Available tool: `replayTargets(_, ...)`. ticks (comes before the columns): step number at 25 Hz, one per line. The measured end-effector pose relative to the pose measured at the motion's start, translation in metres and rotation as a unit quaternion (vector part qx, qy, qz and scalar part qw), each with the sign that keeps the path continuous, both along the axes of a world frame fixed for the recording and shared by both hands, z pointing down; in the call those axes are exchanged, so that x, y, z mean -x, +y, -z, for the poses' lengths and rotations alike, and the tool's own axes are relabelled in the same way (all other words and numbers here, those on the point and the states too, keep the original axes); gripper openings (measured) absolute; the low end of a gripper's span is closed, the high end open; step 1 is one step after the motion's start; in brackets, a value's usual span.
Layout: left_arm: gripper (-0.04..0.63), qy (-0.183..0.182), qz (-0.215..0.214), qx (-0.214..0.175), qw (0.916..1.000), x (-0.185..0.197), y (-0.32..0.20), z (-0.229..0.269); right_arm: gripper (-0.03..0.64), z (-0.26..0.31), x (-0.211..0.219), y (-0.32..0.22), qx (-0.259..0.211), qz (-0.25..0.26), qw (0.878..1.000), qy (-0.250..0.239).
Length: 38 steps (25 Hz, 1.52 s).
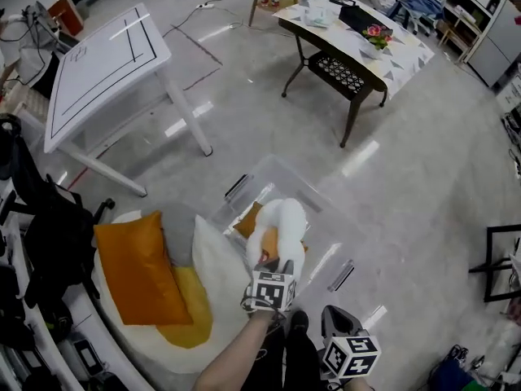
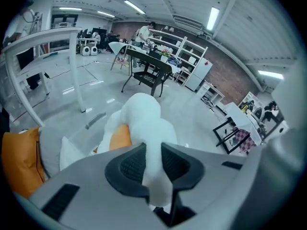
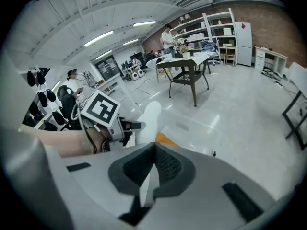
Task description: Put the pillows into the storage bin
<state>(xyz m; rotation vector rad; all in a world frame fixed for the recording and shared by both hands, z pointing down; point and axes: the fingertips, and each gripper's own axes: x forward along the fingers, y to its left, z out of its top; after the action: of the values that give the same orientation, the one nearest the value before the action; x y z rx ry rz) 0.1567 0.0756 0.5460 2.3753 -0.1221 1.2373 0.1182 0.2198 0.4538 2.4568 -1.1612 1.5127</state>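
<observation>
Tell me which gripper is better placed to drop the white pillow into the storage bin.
Left. The left gripper pinches the white pillow over the clear storage bin; the right gripper is shut on nothing.

The white pillow (image 1: 285, 218) blocks most of the bin (image 1: 286, 171) mouth; floor (image 1: 407, 210) to its right is passable, cushions (image 1: 138, 275) crowd its left.

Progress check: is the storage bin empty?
No, an orange pillow lies inside the storage bin, partly covered by the white pillow that the left tool grips.
</observation>
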Motion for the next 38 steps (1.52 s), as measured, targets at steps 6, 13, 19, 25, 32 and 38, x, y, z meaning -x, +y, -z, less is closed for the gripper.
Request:
replayTargets(6, 0.130, -0.012, -0.044, -0.012, 0.9989, -0.052, 0.040, -0.014, 0.000, -0.008, -0.008, 0.040, 0.011, -0.044, 0.999, -0.007)
replayTargets(13, 0.141, -0.021, -0.036, 0.001, 0.9991, -0.025, 0.062, -0.032, 0.000, -0.024, -0.009, 0.052, 0.017, -0.035, 0.999, -0.025)
replayTargets(19, 0.141, -0.033, 0.020, -0.004, 0.9993, 0.025, 0.039, -0.047, 0.000, -0.035, -0.012, 0.027, 0.012, 0.025, 0.999, -0.026)
replayTargets(25, 0.140, -0.046, 0.121, -0.015, 0.9915, 0.079, -0.002, -0.058, 0.000, -0.049, -0.007, -0.005, 0.010, 0.099, 0.995, -0.028)
replayTargets(32, 0.132, -0.071, 0.265, -0.034, 0.9611, 0.178, -0.066, -0.068, 0.000, -0.070, 0.034, -0.057, 0.018, 0.201, 0.979, -0.041)
replayTargets(38, 0.132, -0.086, 0.375, -0.043, 0.9218, 0.279, -0.098, -0.075, 0.000, -0.081, 0.093, -0.111, 0.010, 0.302, 0.952, -0.046)
